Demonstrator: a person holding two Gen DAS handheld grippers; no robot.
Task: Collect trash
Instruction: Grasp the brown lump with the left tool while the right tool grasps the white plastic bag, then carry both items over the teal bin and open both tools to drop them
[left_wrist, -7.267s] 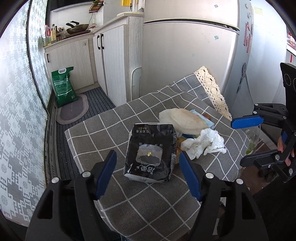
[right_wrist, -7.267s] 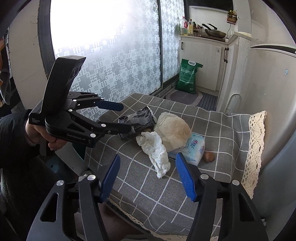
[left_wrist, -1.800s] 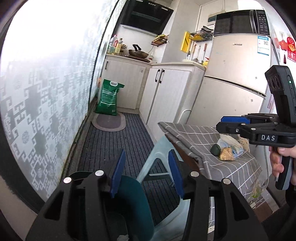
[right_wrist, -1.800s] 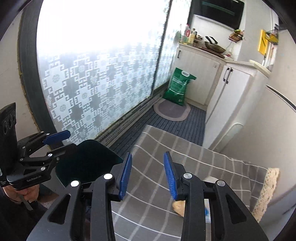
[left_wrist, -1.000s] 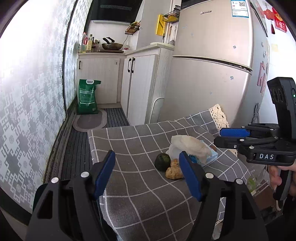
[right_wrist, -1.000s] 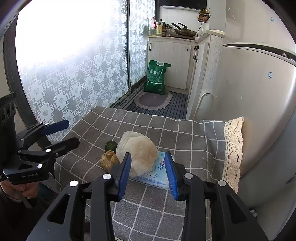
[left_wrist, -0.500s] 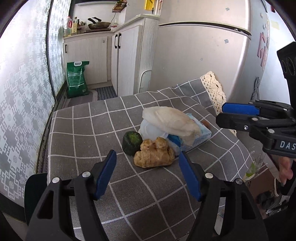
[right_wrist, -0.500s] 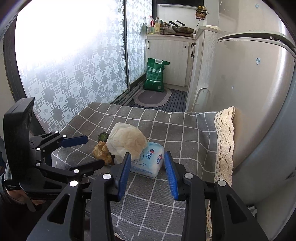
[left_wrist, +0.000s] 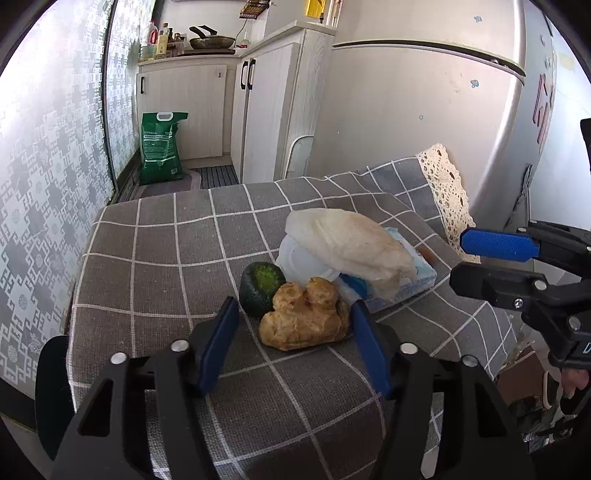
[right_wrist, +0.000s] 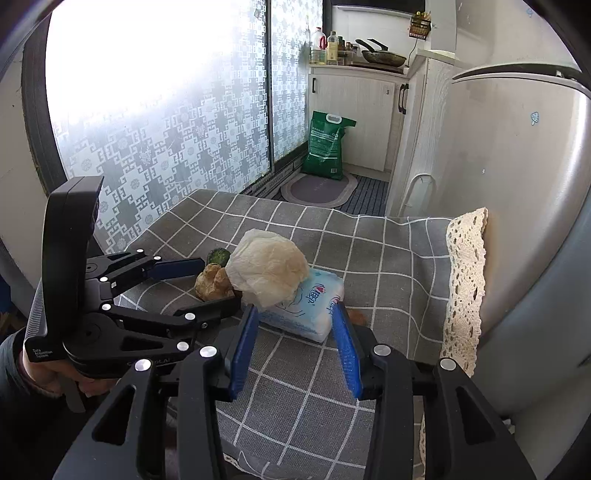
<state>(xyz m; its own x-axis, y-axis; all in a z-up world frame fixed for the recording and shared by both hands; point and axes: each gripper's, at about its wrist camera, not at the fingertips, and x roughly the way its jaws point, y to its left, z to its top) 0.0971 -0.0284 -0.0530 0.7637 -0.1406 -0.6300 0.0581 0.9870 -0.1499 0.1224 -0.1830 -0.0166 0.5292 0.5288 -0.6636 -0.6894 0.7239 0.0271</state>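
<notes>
**Framing the ginger with your left gripper wide**

Holding your left gripper low over the grey checked tablecloth on the table, you have its blue pads spread wide, one on each side of the knobbly tan piece of ginger, with nothing clamped between them. That ginger lies near the front of the table, touching the dark green round fruit with the rough cut top just behind it. Behind both sits the crumpled white-and-tan wrapper, draped over the blue-and-white soft pack of tissues.

Your right gripper hangs just in front of that tissue pack, its pads parted and empty; the pack's near corner sits in line with the gap, though you cannot tell from either view whether the pads touch it. A small brown object lies on the cloth beside the pack. The cloth's cream lace edging hangs against the silver fridge. A green sack stands on the floor by the white cabinets.
</notes>
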